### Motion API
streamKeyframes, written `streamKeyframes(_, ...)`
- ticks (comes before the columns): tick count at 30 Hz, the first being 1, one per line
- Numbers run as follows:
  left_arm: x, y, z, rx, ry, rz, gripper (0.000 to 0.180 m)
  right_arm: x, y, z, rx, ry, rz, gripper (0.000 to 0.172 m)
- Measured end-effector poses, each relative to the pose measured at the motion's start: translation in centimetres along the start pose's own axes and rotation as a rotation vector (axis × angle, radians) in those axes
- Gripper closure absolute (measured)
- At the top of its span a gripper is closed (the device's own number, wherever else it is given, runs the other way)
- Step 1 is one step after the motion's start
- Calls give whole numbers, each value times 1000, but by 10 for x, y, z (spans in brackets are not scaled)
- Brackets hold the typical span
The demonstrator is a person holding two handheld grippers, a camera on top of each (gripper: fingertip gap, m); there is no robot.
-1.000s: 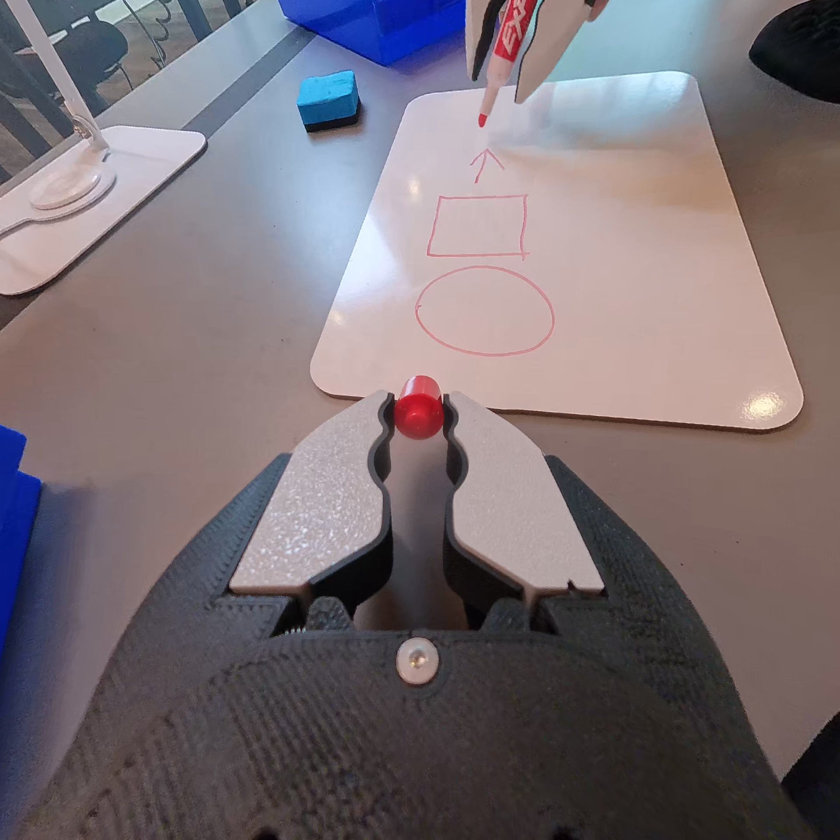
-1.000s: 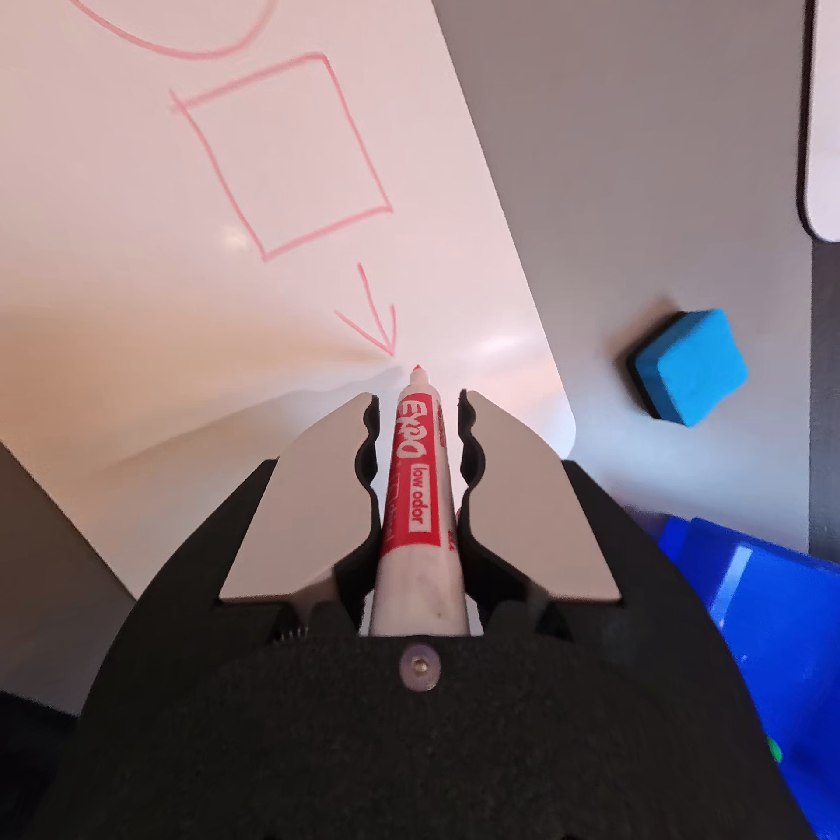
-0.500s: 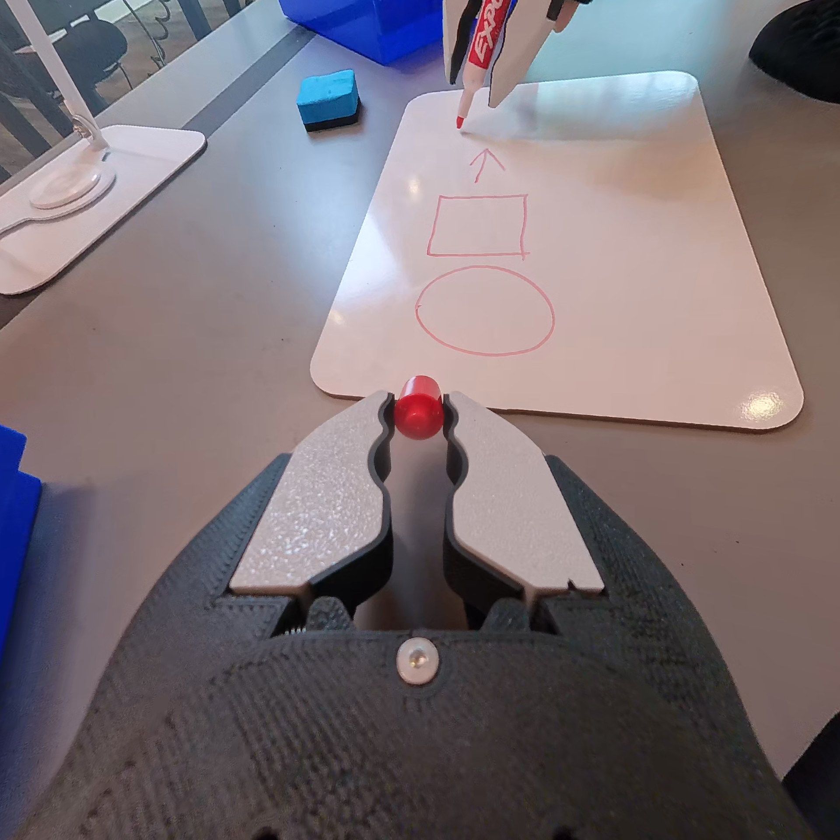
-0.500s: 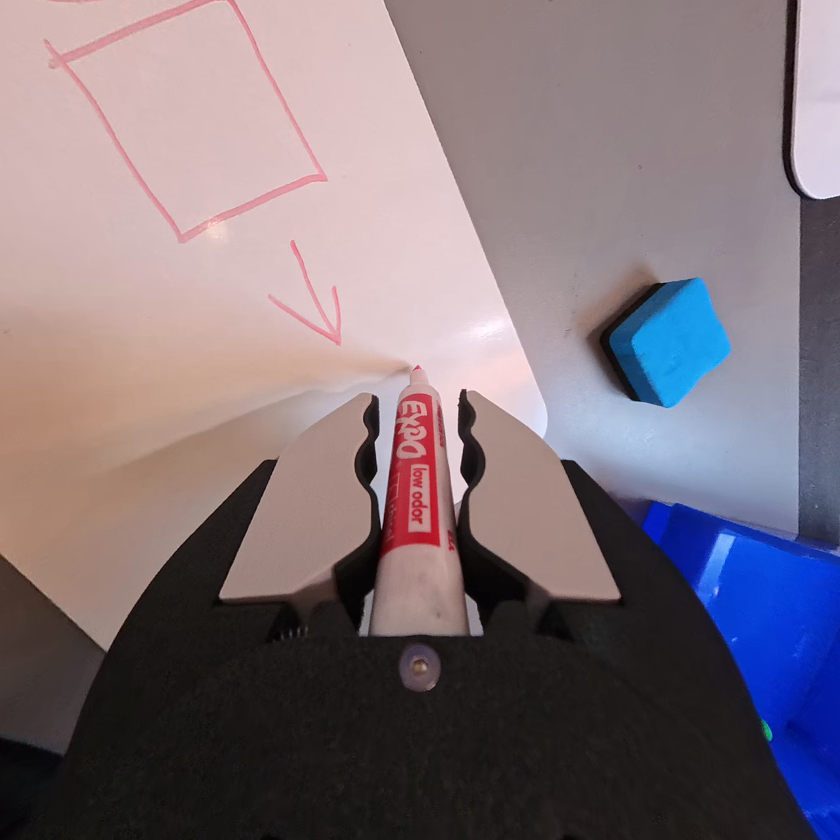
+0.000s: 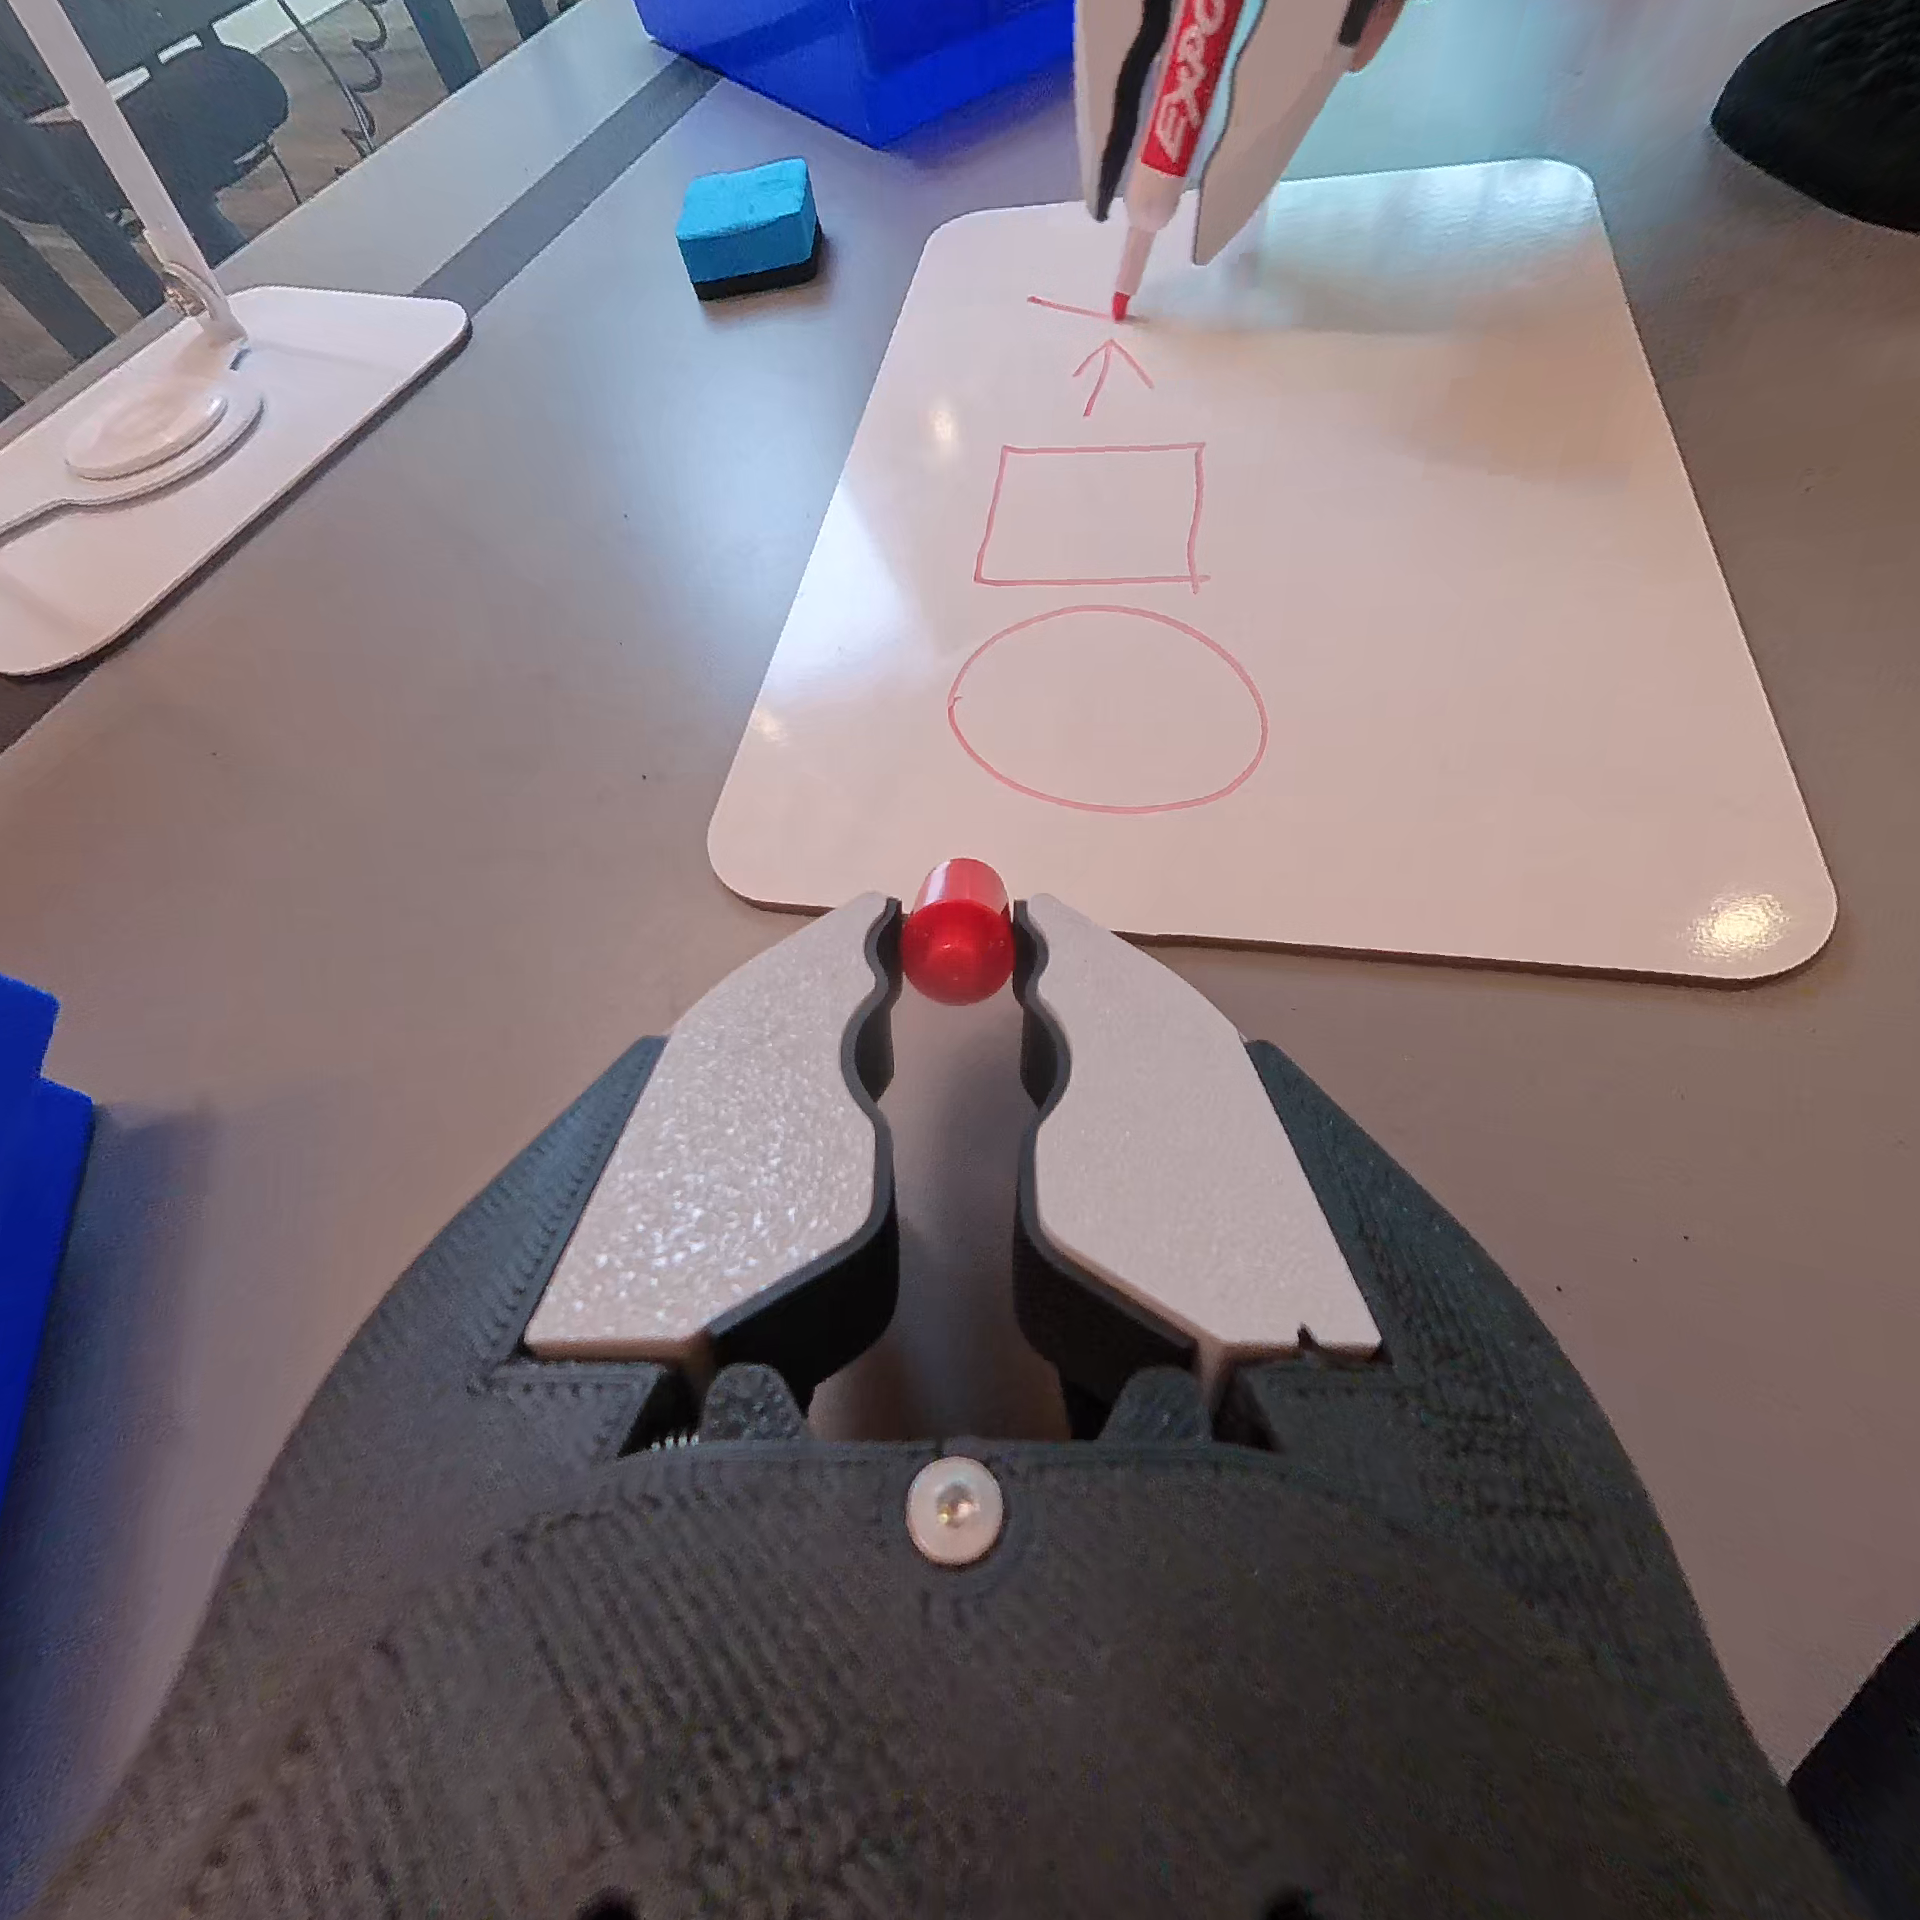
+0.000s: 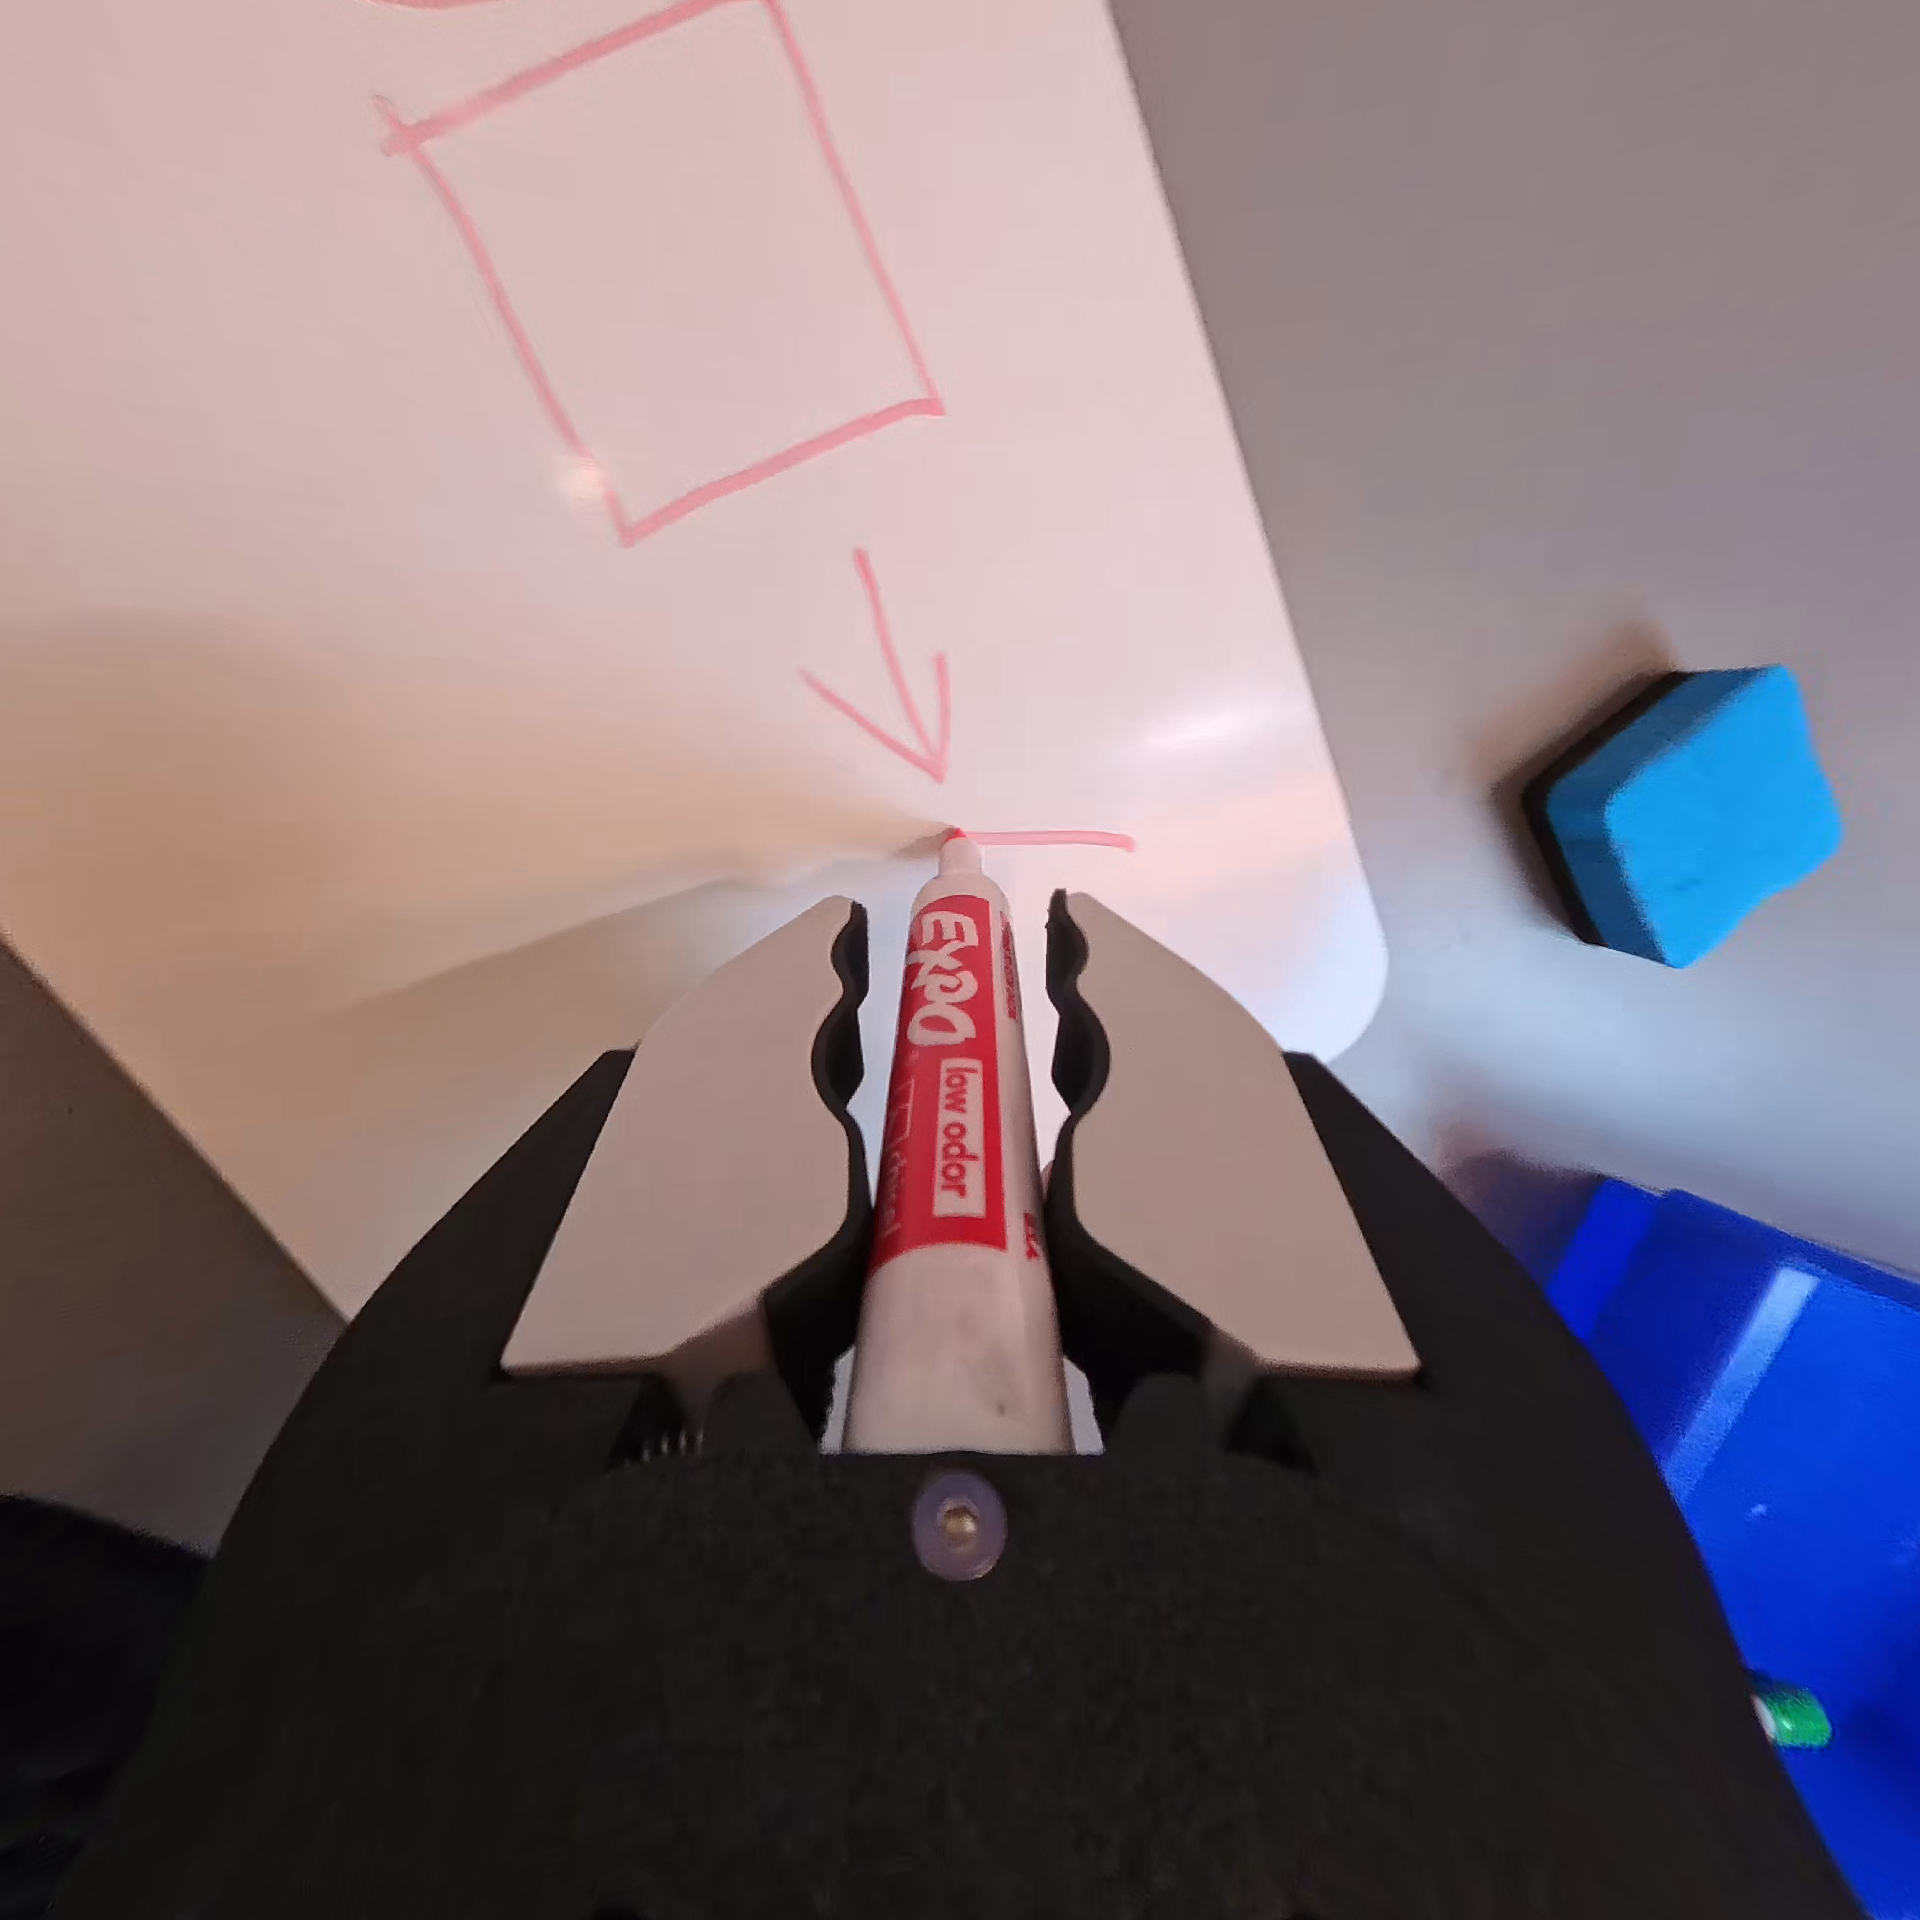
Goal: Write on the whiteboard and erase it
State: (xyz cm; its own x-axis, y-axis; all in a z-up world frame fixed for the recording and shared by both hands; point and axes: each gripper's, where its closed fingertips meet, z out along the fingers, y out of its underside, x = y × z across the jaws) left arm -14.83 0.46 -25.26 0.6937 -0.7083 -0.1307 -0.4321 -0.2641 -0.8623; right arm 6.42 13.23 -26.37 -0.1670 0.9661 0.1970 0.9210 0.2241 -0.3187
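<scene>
We held the right tool (image 6: 956, 914) clamped on a red-labelled marker (image 6: 951, 1143), its tip touching the whiteboard (image 5: 1455, 623) at the end of a short red line (image 6: 1049, 840), just beyond the arrow (image 5: 1112, 374), square (image 5: 1091, 514) and circle (image 5: 1107, 707). Our left tool (image 5: 956, 914) pinched the red marker cap (image 5: 956, 940) at the board's near edge. The blue eraser (image 5: 748, 223) lay on the grey counter (image 5: 468, 727), near a blue bin (image 5: 862, 62).
</scene>
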Motion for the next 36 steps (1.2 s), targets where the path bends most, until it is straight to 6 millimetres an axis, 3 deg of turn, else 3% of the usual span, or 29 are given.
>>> streamKeyframes(4,0,1,1,-6,-1,7,160,-26,-6,-4,8,-34,-37,136)
streamKeyframes(7,1,1,1,-10,-5,13,160,-29,-6,-4,-2,-20,-55,136)
streamKeyframes(12,0,1,1,-10,-7,12,160,-20,3,-6,-12,-14,-28,136)
streamKeyframes(20,0,1,2,-14,-4,9,160,2,52,-19,-70,27,76,136)
streamKeyframes(23,0,1,2,-17,-5,12,160,5,61,-21,-59,25,107,136)
streamKeyframes(28,0,2,2,-21,-5,16,160,9,55,-18,-44,27,99,135)
streamKeyframes(36,3,0,3,-14,5,16,160,27,20,-2,-4,31,52,137)
